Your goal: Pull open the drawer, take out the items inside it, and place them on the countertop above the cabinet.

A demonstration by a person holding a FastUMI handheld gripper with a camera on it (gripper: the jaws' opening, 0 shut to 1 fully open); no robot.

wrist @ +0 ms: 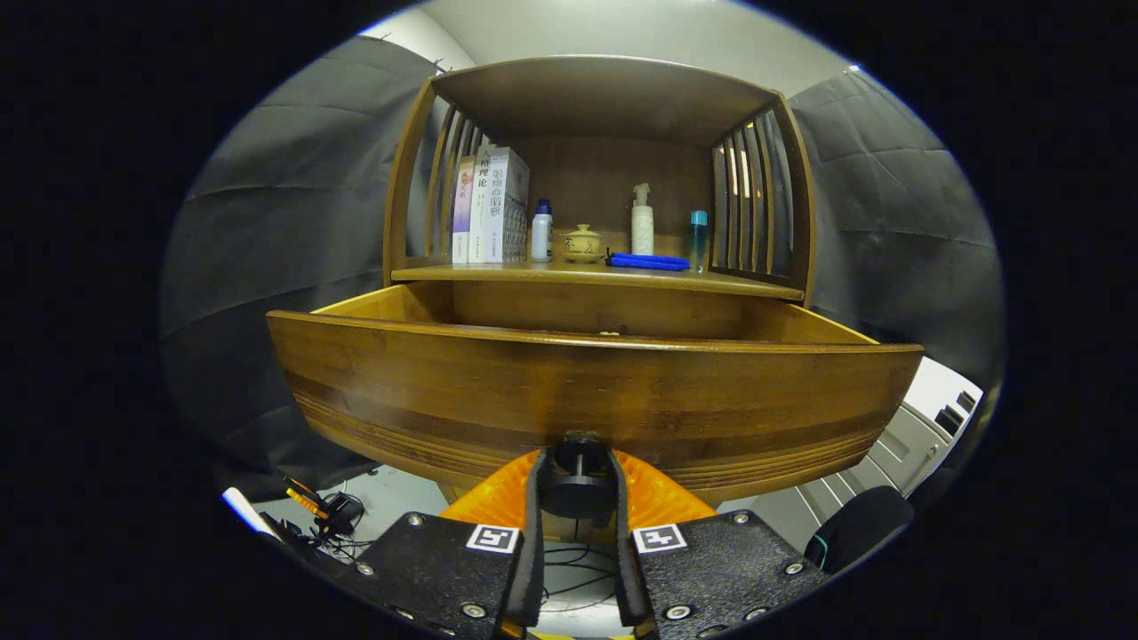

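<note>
The wooden drawer [587, 391] stands pulled out from the cabinet, its broad front panel just ahead of me. A dark round knob [578, 484] on the lower middle of that panel sits between my fingers, and my gripper [578, 480] is shut on it. The drawer's inside is hidden behind the front panel, apart from a small pale speck [609, 333] at its rim. Above the drawer runs the countertop [729, 283] of the cabinet. On it stand books [489, 206], a white bottle with a blue cap [540, 233], a small lidded pot [582, 242], a blue flat item [647, 261], a pump bottle [641, 222] and a teal bottle [698, 238].
Slatted side walls and a roof enclose the countertop shelf [756, 191]. Cables and a small orange-and-black tool [311, 507] lie on the floor below left. A pale unit [916, 427] and a dark rounded object [858, 524] stand at the lower right.
</note>
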